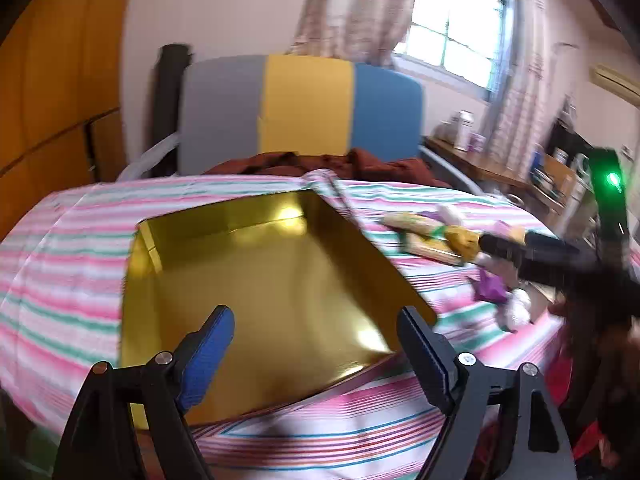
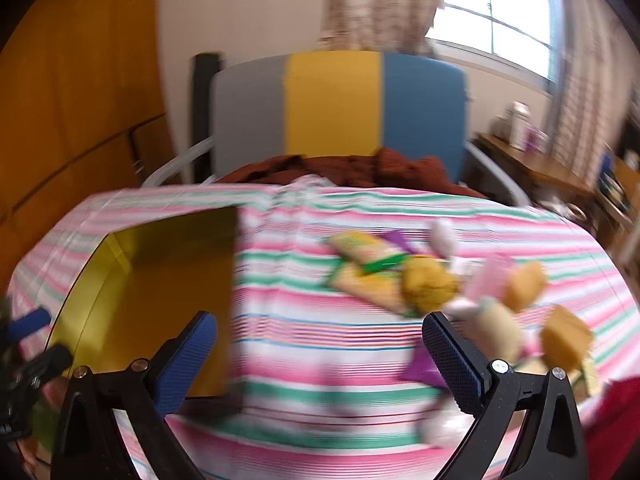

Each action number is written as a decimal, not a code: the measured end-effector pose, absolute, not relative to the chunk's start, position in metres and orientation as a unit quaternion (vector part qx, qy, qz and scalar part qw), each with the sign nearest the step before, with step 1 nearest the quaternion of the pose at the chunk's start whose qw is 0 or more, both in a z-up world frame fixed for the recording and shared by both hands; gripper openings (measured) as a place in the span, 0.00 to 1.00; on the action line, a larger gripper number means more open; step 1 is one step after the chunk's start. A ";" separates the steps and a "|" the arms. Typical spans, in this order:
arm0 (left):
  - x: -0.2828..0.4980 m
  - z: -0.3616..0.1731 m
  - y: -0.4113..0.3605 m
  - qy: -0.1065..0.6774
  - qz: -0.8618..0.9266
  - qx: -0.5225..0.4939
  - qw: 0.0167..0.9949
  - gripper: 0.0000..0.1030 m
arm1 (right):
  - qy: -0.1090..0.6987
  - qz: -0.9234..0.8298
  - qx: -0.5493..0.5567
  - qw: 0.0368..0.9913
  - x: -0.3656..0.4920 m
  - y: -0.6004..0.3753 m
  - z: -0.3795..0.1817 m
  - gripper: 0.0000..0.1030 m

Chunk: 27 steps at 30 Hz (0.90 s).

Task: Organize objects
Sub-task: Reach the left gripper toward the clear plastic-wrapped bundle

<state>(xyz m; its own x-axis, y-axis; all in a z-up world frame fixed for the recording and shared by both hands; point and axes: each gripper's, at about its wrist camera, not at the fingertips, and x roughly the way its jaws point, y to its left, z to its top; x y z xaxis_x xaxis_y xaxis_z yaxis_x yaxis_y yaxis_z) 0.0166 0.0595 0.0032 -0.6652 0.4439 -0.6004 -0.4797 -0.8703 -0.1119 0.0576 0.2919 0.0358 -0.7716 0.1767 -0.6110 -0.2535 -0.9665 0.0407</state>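
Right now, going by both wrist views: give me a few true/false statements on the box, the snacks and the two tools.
1. The gold box is empty. True.
2. The left tool is shut on a snack. False: it is open and holds nothing.
3. The snack pile lies in the box. False: it lies on the striped cloth, beside the box.
4. The right tool is open. True.
5. The box lid is on. False: the box is open, and no lid shows.
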 end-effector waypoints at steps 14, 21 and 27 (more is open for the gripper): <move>0.017 0.016 0.167 0.071 0.844 -0.363 0.389 0.84 | 0.273 0.887 -0.263 0.263 0.123 0.480 0.042 1.00; 0.029 0.000 0.243 0.123 0.786 -0.377 0.474 0.75 | 0.351 0.877 -0.220 0.243 0.142 0.496 0.032 1.00; 0.030 -0.032 0.301 0.152 0.740 -0.404 0.516 0.62 | 0.366 0.885 -0.200 0.208 0.144 0.495 0.033 1.00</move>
<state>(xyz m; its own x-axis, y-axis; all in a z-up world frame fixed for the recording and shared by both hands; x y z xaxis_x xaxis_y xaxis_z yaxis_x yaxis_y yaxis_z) 0.0301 0.3008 -0.0324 -0.1407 0.6400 -0.7554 -0.8865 -0.4211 -0.1917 0.1437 0.4947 0.0332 -0.8339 0.2215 -0.5055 -0.5140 -0.6453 0.5652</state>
